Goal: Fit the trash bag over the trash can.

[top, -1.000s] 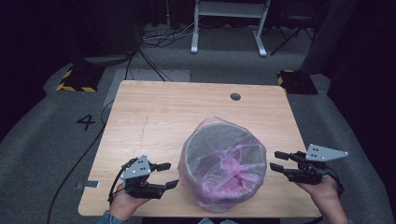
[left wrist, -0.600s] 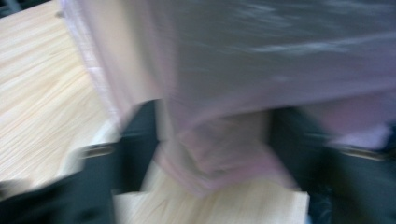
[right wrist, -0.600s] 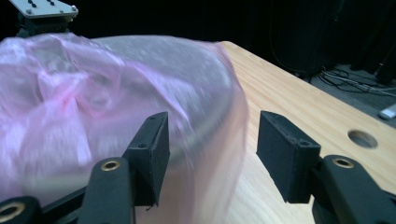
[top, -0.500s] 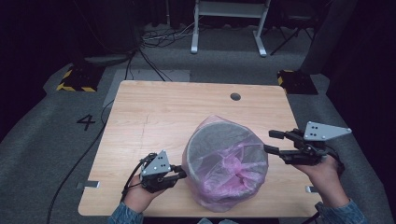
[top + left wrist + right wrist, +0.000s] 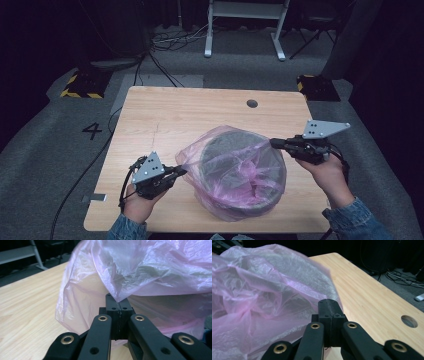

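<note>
My left gripper point(image 5: 178, 172) is pinched tight on a peak of the pink bag point(image 5: 235, 172), and in the left gripper view the jaws meet with the film caught at their tip, the plastic rising from there in a taut fold. My right gripper point(image 5: 275, 143) is closed on the opposite side of the bag's mouth; in the right gripper view its jaws are pressed together against the crinkled film, though I cannot tell there how much of it sits between them. The bag lines a round grey bin point(image 5: 227, 145) that stands on the worktop point(image 5: 190, 112) toward the near edge, right of centre, its base close to that edge. The far half of the worktop is bare wood up to the cable hole point(image 5: 252, 103) near the far right corner, and the left side is open too. The high view shows the bag's mouth stretched between both tools, which neither gripper view gives me.
</note>
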Demonstrator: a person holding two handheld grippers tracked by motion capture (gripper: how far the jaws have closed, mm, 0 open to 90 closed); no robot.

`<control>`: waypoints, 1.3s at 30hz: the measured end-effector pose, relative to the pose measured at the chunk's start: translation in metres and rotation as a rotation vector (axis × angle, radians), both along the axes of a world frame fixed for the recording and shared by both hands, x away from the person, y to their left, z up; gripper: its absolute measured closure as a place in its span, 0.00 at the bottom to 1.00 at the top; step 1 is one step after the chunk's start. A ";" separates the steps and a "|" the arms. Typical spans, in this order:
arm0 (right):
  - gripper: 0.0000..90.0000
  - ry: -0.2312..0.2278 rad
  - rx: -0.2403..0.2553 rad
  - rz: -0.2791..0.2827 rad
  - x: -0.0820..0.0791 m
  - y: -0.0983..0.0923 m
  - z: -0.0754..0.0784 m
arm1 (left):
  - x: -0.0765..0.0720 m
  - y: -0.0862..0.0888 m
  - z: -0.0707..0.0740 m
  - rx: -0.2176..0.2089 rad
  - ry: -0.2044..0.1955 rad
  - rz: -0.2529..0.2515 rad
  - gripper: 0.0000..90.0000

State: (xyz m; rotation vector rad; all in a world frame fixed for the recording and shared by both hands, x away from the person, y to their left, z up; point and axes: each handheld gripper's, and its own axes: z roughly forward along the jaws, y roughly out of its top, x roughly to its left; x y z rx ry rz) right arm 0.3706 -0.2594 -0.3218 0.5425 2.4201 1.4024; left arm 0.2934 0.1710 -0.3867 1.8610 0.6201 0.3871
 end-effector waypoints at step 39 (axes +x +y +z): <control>0.25 0.110 0.139 0.006 -0.030 -0.066 -0.046 | -0.019 -0.007 -0.026 0.043 0.109 -0.117 0.36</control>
